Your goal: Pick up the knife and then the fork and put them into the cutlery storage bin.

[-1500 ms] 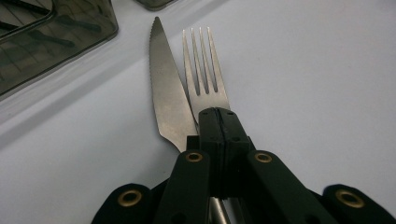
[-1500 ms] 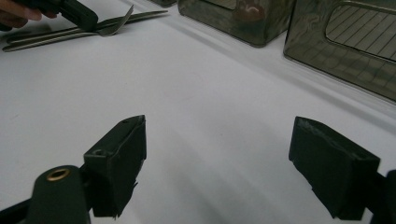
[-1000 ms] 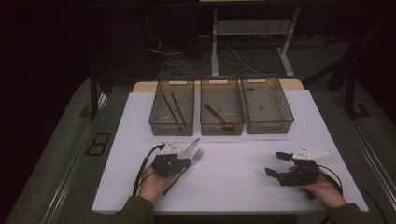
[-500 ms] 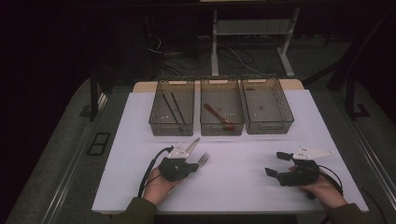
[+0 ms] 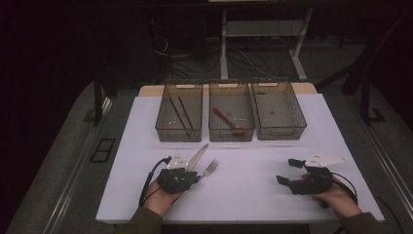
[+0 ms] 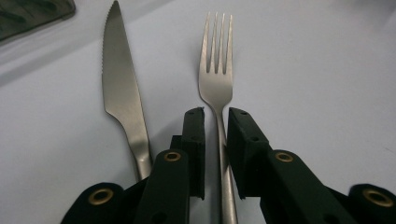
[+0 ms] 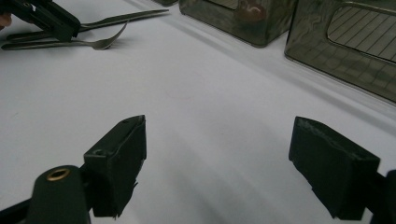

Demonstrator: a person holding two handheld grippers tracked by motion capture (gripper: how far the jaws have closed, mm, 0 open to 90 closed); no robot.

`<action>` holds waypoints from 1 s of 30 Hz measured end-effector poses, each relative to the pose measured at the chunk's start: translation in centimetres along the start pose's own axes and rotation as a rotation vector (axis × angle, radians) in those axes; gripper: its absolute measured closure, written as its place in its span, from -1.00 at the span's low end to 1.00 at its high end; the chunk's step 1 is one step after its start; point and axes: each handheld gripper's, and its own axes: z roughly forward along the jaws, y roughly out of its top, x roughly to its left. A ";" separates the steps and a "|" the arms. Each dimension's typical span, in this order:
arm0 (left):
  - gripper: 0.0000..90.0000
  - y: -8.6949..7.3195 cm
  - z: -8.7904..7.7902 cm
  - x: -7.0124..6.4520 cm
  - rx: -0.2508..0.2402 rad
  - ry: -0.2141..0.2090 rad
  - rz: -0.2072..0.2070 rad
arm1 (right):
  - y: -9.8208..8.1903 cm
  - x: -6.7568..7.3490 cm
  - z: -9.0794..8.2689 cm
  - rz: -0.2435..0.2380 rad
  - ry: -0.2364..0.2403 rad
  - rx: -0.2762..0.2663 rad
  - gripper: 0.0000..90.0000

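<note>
From the high view, my left gripper [image 5: 195,176] sits over a fork [image 5: 210,168] and a knife [image 5: 197,157] on the white table sheet [image 5: 243,195]. Three smoky mesh bins [image 5: 232,118] stand ahead of the fingers, well apart, with bare sheet between. My right gripper [image 5: 287,171] rests off to the side, its jaws spread wide over nothing.

In the left gripper view, the jaws have just been opening; they stand narrow, with the fork's [image 6: 215,84] slim steel handle between them and small gaps showing. The knife [image 6: 122,93], smooth with a serrated edge, lies just beside the left finger [image 6: 194,140].

In the right gripper view, open sheet lies ahead of the fingers [image 7: 119,163], with the bins [image 7: 345,42] beyond.
</note>
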 end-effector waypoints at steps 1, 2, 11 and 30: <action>0.69 0.0 0.1 0.0 0.005 -0.002 0.002 | 0.0 0.0 0.0 -0.001 0.000 0.000 -0.60; 0.70 0.0 0.2 -0.1 0.010 0.002 0.008 | 0.0 0.0 0.0 -0.002 0.000 0.001 -0.60; 0.76 0.0 0.5 -0.7 0.031 0.028 0.031 | 0.0 0.0 0.0 -0.004 -0.002 0.004 -0.60; 0.89 0.6 0.7 -1.7 0.020 -0.014 0.095 | 0.0 -0.3 0.0 0.027 -0.019 0.001 -0.60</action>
